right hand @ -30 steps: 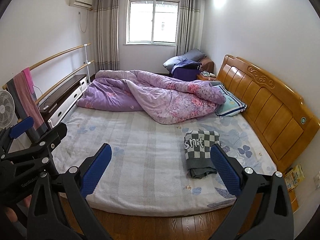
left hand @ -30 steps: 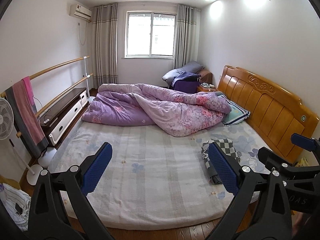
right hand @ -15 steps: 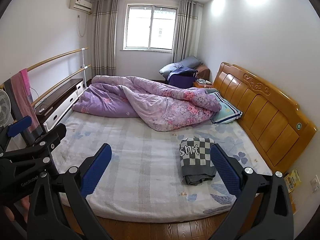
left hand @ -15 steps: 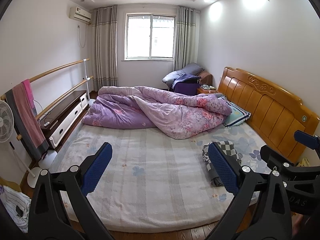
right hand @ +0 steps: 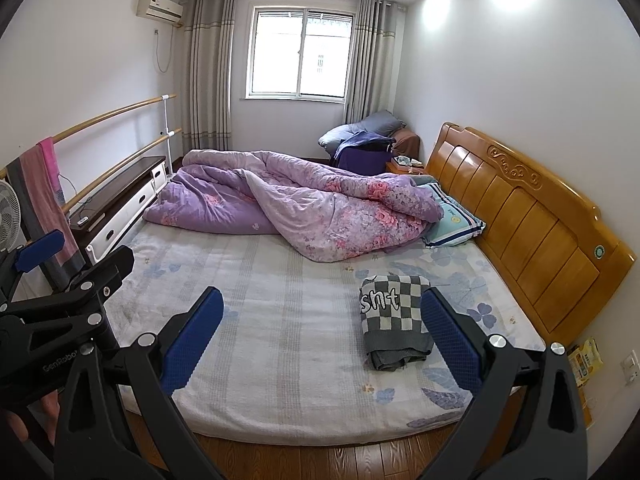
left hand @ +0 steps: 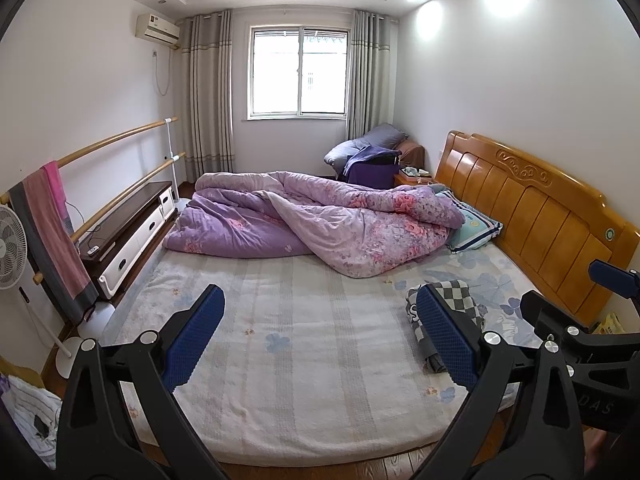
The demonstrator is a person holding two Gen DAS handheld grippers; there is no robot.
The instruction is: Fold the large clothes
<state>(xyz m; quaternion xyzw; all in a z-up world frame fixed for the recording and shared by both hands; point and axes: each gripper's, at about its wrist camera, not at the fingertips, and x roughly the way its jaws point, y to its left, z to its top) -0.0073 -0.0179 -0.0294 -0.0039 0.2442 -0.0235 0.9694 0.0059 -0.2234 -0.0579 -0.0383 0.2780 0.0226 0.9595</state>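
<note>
A folded grey-and-white checkered garment [right hand: 394, 316] lies on the bed's right side near the front edge; in the left wrist view it [left hand: 456, 296] is partly hidden behind my right finger pad. My left gripper [left hand: 320, 340] is open and empty, held above the bed's front edge. My right gripper [right hand: 320, 340] is open and empty too, beside it. Each gripper shows at the edge of the other's view. Neither touches the garment.
The bed [right hand: 280, 320] has a pale floral sheet. A crumpled purple quilt [right hand: 288, 204] lies across its far half, with a pillow [right hand: 452, 224] by the wooden headboard [right hand: 528, 216]. A low cabinet [left hand: 128, 232], rails with a towel [left hand: 52, 220] and a fan [left hand: 10, 248] stand on the left.
Both grippers have drawn back and risen from the bed, so the bed and garment look smaller and farther. Both stay open and empty.
</note>
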